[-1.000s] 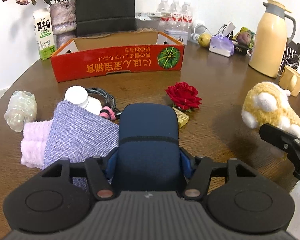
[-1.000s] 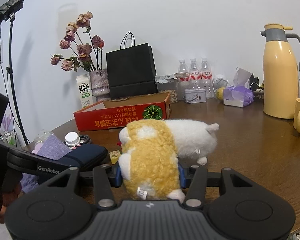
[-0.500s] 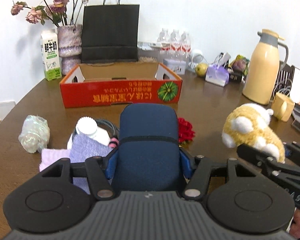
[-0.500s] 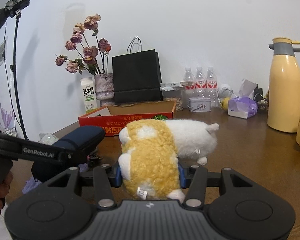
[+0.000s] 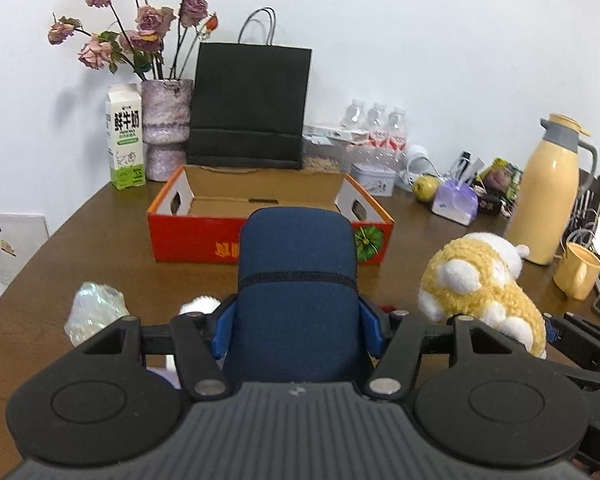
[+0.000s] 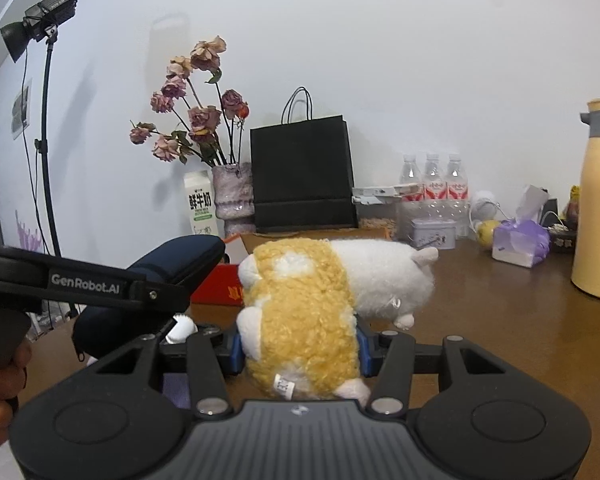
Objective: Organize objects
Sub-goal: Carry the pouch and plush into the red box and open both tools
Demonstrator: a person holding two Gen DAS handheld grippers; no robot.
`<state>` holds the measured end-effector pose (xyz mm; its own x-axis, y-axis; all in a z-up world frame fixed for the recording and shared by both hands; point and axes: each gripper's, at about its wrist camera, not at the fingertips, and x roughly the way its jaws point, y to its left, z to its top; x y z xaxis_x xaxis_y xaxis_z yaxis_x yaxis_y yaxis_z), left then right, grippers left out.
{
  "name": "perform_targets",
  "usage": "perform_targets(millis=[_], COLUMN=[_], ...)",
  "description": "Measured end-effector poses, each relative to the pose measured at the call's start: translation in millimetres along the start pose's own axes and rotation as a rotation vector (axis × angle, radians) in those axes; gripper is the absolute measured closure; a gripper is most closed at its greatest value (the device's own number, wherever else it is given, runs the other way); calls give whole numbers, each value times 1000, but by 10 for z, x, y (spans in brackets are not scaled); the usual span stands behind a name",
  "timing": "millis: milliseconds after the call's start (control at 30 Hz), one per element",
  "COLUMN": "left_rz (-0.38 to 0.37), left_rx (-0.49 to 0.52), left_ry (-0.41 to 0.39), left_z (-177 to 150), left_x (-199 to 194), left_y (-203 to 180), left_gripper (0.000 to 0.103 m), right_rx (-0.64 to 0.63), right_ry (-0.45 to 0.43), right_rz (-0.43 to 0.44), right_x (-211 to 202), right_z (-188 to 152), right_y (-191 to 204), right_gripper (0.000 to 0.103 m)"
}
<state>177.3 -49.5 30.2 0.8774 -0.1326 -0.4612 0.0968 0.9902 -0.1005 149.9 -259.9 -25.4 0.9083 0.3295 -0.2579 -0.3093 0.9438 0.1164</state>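
Observation:
My left gripper is shut on a dark blue zip case and holds it above the table, in front of an open red cardboard box. The case also shows at the left of the right wrist view. My right gripper is shut on a yellow and white plush toy, lifted off the table. The same plush toy shows at the right of the left wrist view. A white bottle cap peeks out beside the case. The things under the case are mostly hidden.
A crumpled clear plastic bag lies at the left. Behind the box stand a milk carton, a vase of dried roses and a black paper bag. A yellow thermos, a yellow mug and water bottles stand at the right.
Both grippers have risen with their loads. The left view has tilted up, so the purple cloth, towel and red rose have dropped out of sight behind the case.

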Motion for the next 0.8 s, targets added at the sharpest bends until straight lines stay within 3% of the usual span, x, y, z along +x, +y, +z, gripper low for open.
perform_targets(millis=[400, 800], left_rz=[57, 76], left_rx=[-37, -56], left_ry=[-33, -16], left_z=[452, 743], left_x=[229, 590], left_y=[165, 214], left_gripper=[41, 41], right_rx=[16, 14], right_ry=[-24, -16], right_rz=[52, 70], right_x=[431, 930], right_z=[384, 688], right_y=[67, 32], right_gripper=[55, 55])
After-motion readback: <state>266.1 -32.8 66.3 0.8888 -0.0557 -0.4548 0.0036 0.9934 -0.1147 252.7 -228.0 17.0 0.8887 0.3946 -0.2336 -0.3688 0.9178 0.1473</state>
